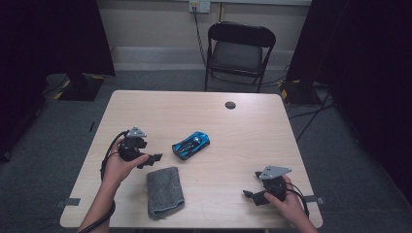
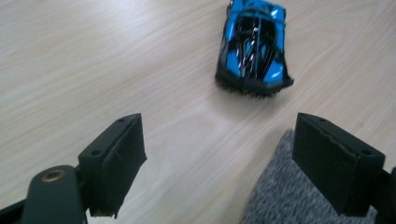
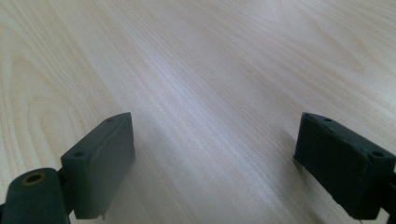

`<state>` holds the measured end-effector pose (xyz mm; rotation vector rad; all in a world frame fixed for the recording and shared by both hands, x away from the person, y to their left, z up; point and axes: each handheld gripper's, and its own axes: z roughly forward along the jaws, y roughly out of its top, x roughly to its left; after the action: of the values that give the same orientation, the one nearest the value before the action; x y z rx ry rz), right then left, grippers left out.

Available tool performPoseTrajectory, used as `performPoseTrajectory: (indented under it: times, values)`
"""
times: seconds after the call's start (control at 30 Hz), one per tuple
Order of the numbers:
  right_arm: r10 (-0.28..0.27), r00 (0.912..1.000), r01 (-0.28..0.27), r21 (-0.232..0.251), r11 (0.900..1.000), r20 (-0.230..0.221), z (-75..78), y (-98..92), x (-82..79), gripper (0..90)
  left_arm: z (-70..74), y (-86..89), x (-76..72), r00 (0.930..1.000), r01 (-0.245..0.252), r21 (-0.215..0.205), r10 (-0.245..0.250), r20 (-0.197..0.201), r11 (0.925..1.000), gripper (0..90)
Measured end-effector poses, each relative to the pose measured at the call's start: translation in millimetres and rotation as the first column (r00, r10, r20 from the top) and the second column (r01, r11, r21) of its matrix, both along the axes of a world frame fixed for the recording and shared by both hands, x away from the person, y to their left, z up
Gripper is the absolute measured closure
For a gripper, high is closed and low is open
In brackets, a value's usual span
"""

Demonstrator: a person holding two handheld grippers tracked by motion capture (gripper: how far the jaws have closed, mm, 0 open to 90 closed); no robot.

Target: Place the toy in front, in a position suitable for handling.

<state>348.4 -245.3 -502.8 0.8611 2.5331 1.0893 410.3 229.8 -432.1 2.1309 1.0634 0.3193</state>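
Note:
A blue and black toy car (image 1: 191, 144) sits near the middle of the light wooden table (image 1: 194, 111). A folded grey cloth (image 1: 165, 191) lies in front of it, toward the near edge. My left gripper (image 1: 154, 159) is held at the left of the table, its jaws pointing right toward the car and cloth. In the left gripper view the gripper (image 2: 219, 163) stands open with nothing between its jaws, the car (image 2: 254, 44) ahead and the cloth (image 2: 289, 196) at lower right. My right gripper (image 1: 250, 195) rests near the front right corner, open (image 3: 215, 163) over bare wood.
A small dark round cap (image 1: 230, 105) is set in the table near its far edge. A black folding chair (image 1: 239, 51) stands behind the table. Cables run across the grey carpet at the right.

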Motion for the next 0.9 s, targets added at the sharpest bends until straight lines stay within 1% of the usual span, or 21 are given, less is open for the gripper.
performPoseTrajectory:
  times: [0.07, 0.13, 0.17, 0.23, 0.33, 0.43, 0.47, 0.57, 0.63, 0.7, 0.73, 0.77, 0.83, 0.9]
  values:
    - [-0.001, 1.0, 0.001, 0.0, 1.0, 0.001, -0.1, 0.0, 0.0, 11.0, -2.3, 4.8, -3.0, 0.9999, -0.012, 0.007, 0.012, 0.002, 0.9999, 16.8]
    - [0.0, 1.0, 0.0, 0.0, 1.0, 0.001, -0.1, 0.0, 0.0, 11.0, -4.6, 8.9, -6.3, 0.9999, -0.017, -0.004, 0.017, 0.002, 0.9999, 16.9]
    - [-0.001, 1.0, 0.001, 0.0, 1.0, -0.001, 0.0, 0.0, 0.0, 10.9, -5.3, 11.4, -7.5, 0.9999, -0.011, 0.002, 0.011, 0.006, 0.9999, 17.0]
    - [-0.001, 1.0, 0.001, 0.001, 1.0, 0.001, -0.1, 0.0, 0.0, 11.0, -7.5, 16.7, -10.5, 0.9995, -0.031, -0.011, 0.031, -0.001, 0.9995, 16.5]
    - [-0.001, 1.0, 0.001, 0.001, 1.0, 0.0, 0.0, 0.1, -0.1, 10.9, -9.9, 21.4, -13.7, 0.9992, -0.041, -0.026, 0.041, 0.003, 0.9988, 16.5]
    - [0.0, 1.0, 0.0, 0.0, 1.0, 0.0, 0.0, 0.0, 0.0, 10.9, -12.3, 27.2, -18.7, 0.9984, -0.055, -0.029, 0.056, 0.011, 0.998, 16.6]
    - [-0.002, 1.0, 0.002, 0.001, 1.0, 0.0, -0.1, 0.1, 0.0, 10.9, -12.8, 28.5, -20.3, 0.9982, -0.059, -0.028, 0.06, 0.009, 0.9979, 16.6]
    - [-0.001, 1.0, 0.001, 0.0, 1.0, 0.0, 0.0, 0.1, 0.0, 10.8, -16.3, 33.4, -27.8, 0.9972, -0.072, -0.022, 0.072, 0.019, 0.9972, 16.5]
    - [-0.002, 1.0, 0.002, 0.0, 1.0, 0.0, 0.0, 0.3, -0.1, 10.7, -18.7, 35.8, -30.9, 0.997, -0.075, -0.013, 0.075, 0.016, 0.9971, 16.5]
    - [-0.009, 1.0, 0.009, 0.001, 1.0, -0.004, 0.0, 1.2, -0.3, 9.7, -20.4, 37.4, -33.0, 0.9976, -0.068, -0.013, 0.068, 0.007, 0.9976, 16.3]
    - [-0.012, 0.9999, 0.012, 0.0, 1.0, -0.007, 0.0, 2.1, -0.4, 8.8, -21.6, 38.4, -34.3, 0.9976, -0.068, -0.017, 0.068, 0.01, 0.9976, 16.6]
    - [-0.018, 0.9998, 0.018, 0.0, 1.0, -0.006, -0.3, 3.5, -0.8, 8.1, -22.7, 39.7, -35.7, 0.9969, -0.078, -0.022, 0.079, 0.011, 0.9967, 16.7]
    - [-0.035, 0.9993, 0.035, -0.008, 0.999, -0.011, 0.3, 8.1, -3.3, 7.6, -24.0, 41.8, -37.4, 0.9963, -0.085, -0.019, 0.085, 0.013, 0.9962, 16.5]
    - [-0.027, 0.9994, 0.026, -0.033, 0.999, -0.023, 3.0, 14.5, -4.7, 9.5, -24.3, 42.9, -39.3, 0.9958, -0.09, -0.027, 0.09, 0.015, 0.9956, 16.5]
